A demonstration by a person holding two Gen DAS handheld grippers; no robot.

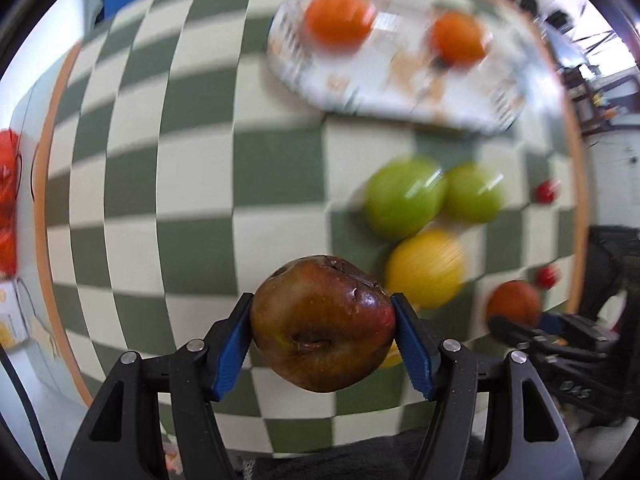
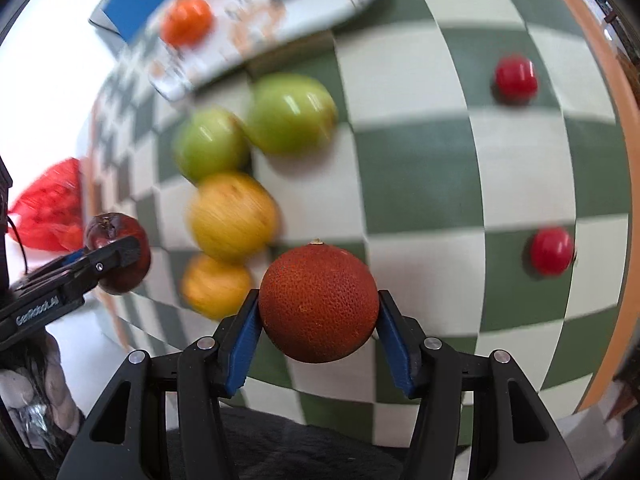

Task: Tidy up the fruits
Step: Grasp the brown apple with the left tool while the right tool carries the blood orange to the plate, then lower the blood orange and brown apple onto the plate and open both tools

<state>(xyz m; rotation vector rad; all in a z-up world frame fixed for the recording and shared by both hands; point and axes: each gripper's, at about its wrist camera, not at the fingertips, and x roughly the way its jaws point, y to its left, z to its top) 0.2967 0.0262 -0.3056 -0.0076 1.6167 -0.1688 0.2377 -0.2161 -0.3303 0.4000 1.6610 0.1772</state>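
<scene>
My left gripper (image 1: 322, 326) is shut on a dark red apple (image 1: 322, 322), held above the checked cloth; the same apple (image 2: 118, 254) shows at the left of the right wrist view. My right gripper (image 2: 318, 312) is shut on a dark orange (image 2: 318, 304), which also appears as the orange (image 1: 514, 304) at the right of the left wrist view. On the cloth lie two green apples (image 2: 290, 114) (image 2: 210, 148), a yellow fruit (image 2: 234, 216) and a smaller yellow-orange fruit (image 2: 216, 286). A patterned plate (image 1: 400, 92) farther off carries two orange fruits (image 1: 338, 14) (image 1: 458, 38).
Two small red fruits (image 2: 516, 78) (image 2: 552, 250) lie on the right part of the green and cream checked cloth (image 2: 420, 168). A red plastic bag (image 2: 50, 204) sits past the table's left edge. A blue box (image 2: 134, 2) stands beyond the plate.
</scene>
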